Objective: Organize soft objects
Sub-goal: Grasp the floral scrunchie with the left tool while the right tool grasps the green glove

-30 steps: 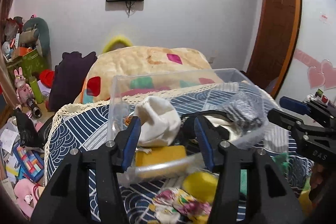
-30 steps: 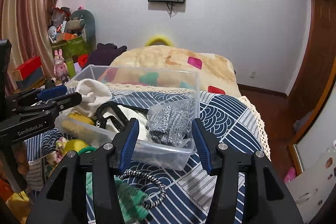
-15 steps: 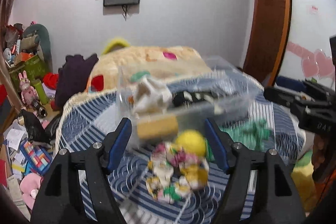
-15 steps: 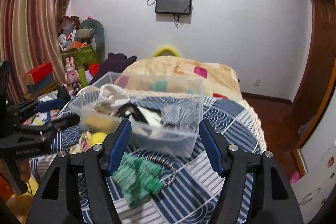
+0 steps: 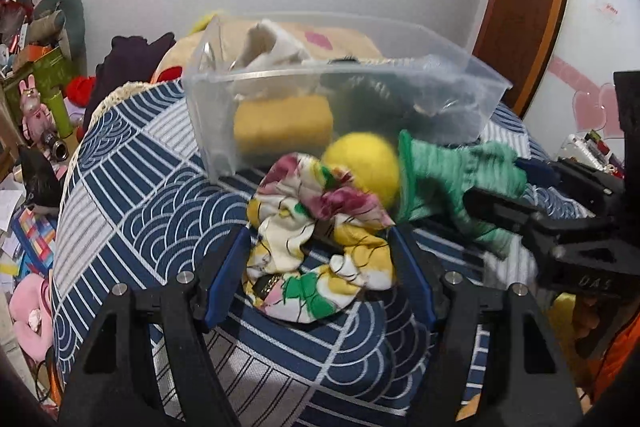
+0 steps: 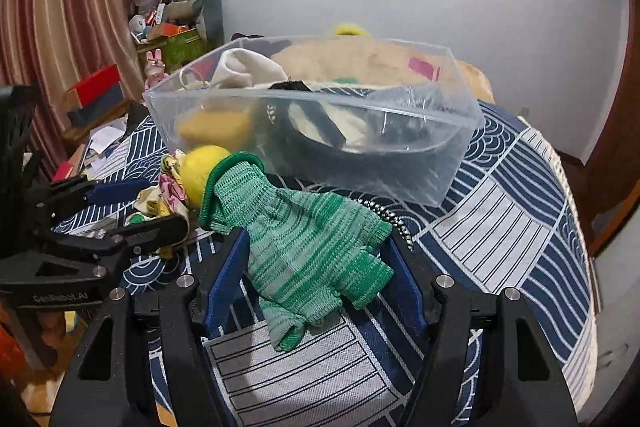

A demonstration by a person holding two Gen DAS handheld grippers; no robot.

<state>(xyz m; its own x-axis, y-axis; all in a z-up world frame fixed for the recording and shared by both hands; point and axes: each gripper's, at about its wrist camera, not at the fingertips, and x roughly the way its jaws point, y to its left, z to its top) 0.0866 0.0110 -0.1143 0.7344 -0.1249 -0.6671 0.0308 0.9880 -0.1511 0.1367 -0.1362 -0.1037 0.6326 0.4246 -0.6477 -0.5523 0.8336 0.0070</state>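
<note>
A clear plastic bin (image 5: 440, 43) (image 6: 452, 163) sits on the bed and holds a yellow sponge (image 5: 284, 125), a cream cloth (image 6: 248, 71) and dark items. In front of it lie a floral cloth (image 5: 316, 239), a yellow ball (image 5: 364, 163) (image 6: 200, 163) and a green knit glove (image 6: 308, 247) (image 5: 452, 171). My left gripper (image 5: 318, 279) is open, its fingers on either side of the floral cloth. My right gripper (image 6: 316, 283) is open, its fingers on either side of the glove.
The blue patterned bedspread (image 6: 520, 227) has a lace edge at the right. A black-and-white cord (image 6: 384, 219) lies by the glove. A beige blanket (image 5: 340, 39) lies behind the bin. Toys, boxes and papers clutter the floor at the left (image 5: 36, 99).
Both grippers pulled back from the bin, opened wider and dropped low: the left now straddles the floral cloth, the right straddles the green glove.
</note>
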